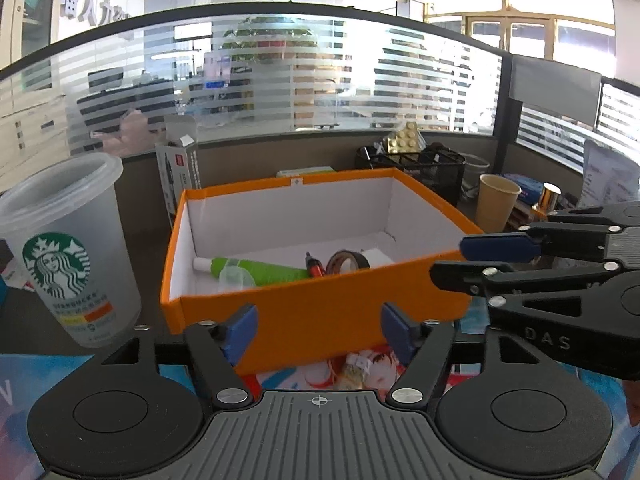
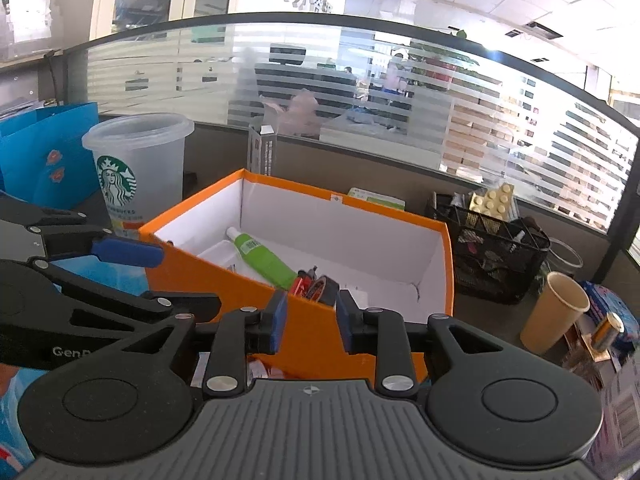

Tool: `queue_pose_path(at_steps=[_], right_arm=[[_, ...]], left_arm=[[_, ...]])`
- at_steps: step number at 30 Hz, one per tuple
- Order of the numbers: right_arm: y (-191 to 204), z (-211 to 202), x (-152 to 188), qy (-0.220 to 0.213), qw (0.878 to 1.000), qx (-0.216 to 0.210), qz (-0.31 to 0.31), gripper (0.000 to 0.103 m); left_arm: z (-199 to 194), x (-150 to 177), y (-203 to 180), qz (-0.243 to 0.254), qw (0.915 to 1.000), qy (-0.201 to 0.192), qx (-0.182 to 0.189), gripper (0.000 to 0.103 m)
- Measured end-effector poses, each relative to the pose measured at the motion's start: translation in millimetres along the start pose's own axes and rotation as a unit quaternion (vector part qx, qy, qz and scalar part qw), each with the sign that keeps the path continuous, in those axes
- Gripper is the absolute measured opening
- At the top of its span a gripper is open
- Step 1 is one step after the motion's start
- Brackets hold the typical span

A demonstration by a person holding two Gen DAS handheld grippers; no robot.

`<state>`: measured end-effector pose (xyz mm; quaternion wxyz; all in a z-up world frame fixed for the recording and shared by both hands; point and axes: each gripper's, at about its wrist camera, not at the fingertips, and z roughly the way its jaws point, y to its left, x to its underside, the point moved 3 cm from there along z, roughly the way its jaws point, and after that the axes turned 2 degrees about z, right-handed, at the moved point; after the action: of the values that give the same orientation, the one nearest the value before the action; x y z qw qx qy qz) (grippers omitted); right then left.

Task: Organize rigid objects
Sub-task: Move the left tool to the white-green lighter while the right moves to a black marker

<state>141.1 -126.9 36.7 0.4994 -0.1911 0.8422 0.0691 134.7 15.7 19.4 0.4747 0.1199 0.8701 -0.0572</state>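
Observation:
An orange box (image 1: 320, 316) with a white inside stands straight ahead on the desk. In it lie a green tube (image 1: 260, 272), a red marker (image 1: 316, 266), a tape roll (image 1: 346, 262) and a small clear lid (image 1: 236, 278). My left gripper (image 1: 319, 332) is open in front of the box's near wall, with nothing between its blue pads (image 1: 242, 330). My right gripper (image 2: 311, 320) sits at the box's (image 2: 312, 344) near corner, jaws a little apart and not pressing on anything. It comes in from the right in the left wrist view (image 1: 472, 264). The left gripper (image 2: 160, 280) shows at the left in the right wrist view.
A frosted Starbucks cup (image 1: 68, 248) stands left of the box, a paper cup (image 1: 498, 204) and a black mesh organizer (image 1: 432, 168) to its right. A grey carton (image 1: 176, 176) and a striped glass partition lie behind. A blue bag (image 2: 44, 148) is far left.

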Motion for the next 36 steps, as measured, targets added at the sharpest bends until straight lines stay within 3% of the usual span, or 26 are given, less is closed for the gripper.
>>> queue_pose_path(at_steps=[3,9,14,17,19,23,26,29,32,36], right_arm=[[-0.9,-4.2,17.1,0.006,1.0,0.004,0.006,0.033],[0.3,-12.9,59.5,0.035,0.999,0.002,-0.004,0.044],[8.3,-36.2,91.9,0.05,0.997,-0.064,-0.007,0.063],[22.5,-53.8,109.6,0.052,0.993,-0.092,-0.054,0.072],[35.9,-62.3,120.0,0.054,0.987,-0.115,-0.095,0.085],[56.7,-70.7,137.3,0.051,0.971,-0.164,-0.165,0.094],[69.4,-65.6,149.9,0.06,0.961,-0.165,-0.214,0.095],[73.4,-59.4,152.0,0.035,0.961,-0.16,-0.225,0.102],[66.6,-43.4,146.2,0.045,0.972,-0.157,-0.169,0.103],[36.9,-11.4,136.7,0.072,0.991,-0.105,-0.037,0.103]], left_arm=[[3.2,9.2,0.5,-0.002,0.9999,0.009,-0.006,0.082],[18.9,27.7,3.3,-0.013,0.9993,0.035,-0.004,0.082],[30.4,39.3,4.8,-0.017,0.9988,0.046,-0.007,0.087],[37.2,43.4,6.0,-0.017,0.9984,0.053,-0.006,0.087],[41.4,46.1,6.9,-0.019,0.9982,0.057,-0.008,0.088],[51.9,49.8,6.6,-0.025,0.9973,0.068,-0.009,0.089],[57.7,54.2,5.9,-0.023,0.9968,0.077,-0.009,0.09],[62.0,57.1,6.5,-0.024,0.9962,0.083,-0.013,0.09],[64.5,58.4,8.8,-0.03,0.9957,0.086,-0.014,0.094],[66.4,60.2,10.5,-0.031,0.9956,0.086,-0.017,0.096]])
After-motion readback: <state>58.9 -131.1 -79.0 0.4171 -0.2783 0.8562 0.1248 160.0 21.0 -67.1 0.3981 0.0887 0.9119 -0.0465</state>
